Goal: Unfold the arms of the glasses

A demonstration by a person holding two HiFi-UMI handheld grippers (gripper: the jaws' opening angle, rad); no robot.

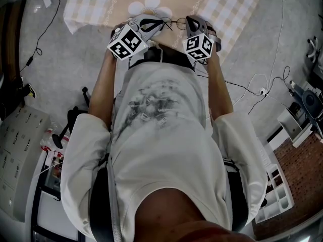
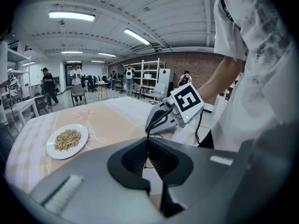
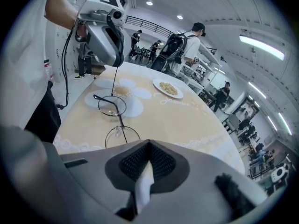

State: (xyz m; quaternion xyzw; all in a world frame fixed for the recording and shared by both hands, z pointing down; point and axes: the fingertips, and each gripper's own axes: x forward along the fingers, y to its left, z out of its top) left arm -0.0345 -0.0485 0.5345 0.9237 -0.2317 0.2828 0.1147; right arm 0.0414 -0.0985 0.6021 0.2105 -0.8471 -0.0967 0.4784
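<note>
Glasses half done, we judge: left gripper at twelve o'clock pinches one swung-out arm, right gripper nipped shut on the frame, other arm pending.

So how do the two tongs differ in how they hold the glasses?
The left tongs pinch only the arm, swung out from the glasses; the right tongs clamp the rim beside a lens. In the head view the left tongs sit at the glasses' left, the right tongs at their right. Both are shut.
</note>
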